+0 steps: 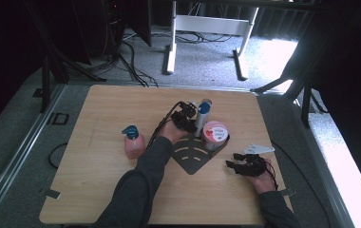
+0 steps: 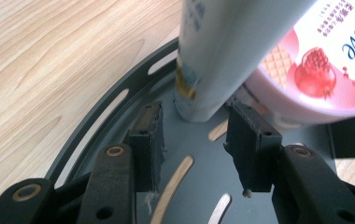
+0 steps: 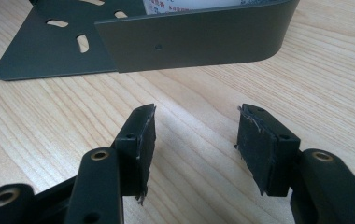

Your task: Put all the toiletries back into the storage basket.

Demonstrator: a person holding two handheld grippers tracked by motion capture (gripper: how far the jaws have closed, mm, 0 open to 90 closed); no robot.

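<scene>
Jaws of my left gripper [image 2: 194,140] stand apart, flanking the tube [image 2: 222,56] without touching; it stands upright on the dark rack [image 2: 96,121], long axis vertical. Right gripper [image 3: 194,140] gapes empty over the surface [image 3: 40,126].

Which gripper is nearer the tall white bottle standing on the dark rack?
Left. The left gripper sits right at the white bottle, jaws open on either side of its base. The right gripper rests on the table, off to the rack's side.

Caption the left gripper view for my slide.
Open left hand-held gripper facing a pale upright plastic bottle on the dark slotted metal rack.
</scene>
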